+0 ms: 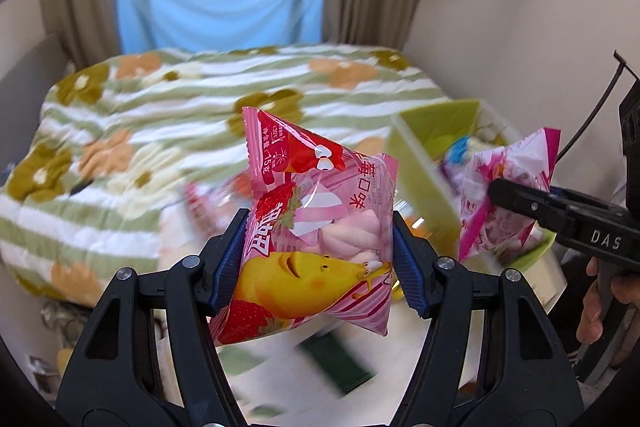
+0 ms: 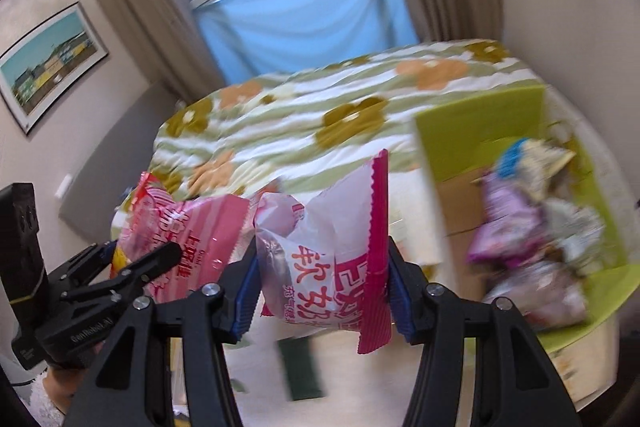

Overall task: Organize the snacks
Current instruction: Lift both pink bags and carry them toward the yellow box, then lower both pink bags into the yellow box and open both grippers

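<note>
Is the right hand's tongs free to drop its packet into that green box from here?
Probably yes. The right tongs grip a pink-and-white snack packet, and the green box sits just to its right with an open top. Nothing stands between them; the packets already inside leave room.

Two held snack packets (image 1: 316,227) (image 2: 324,267), one green box (image 1: 424,155).
</note>
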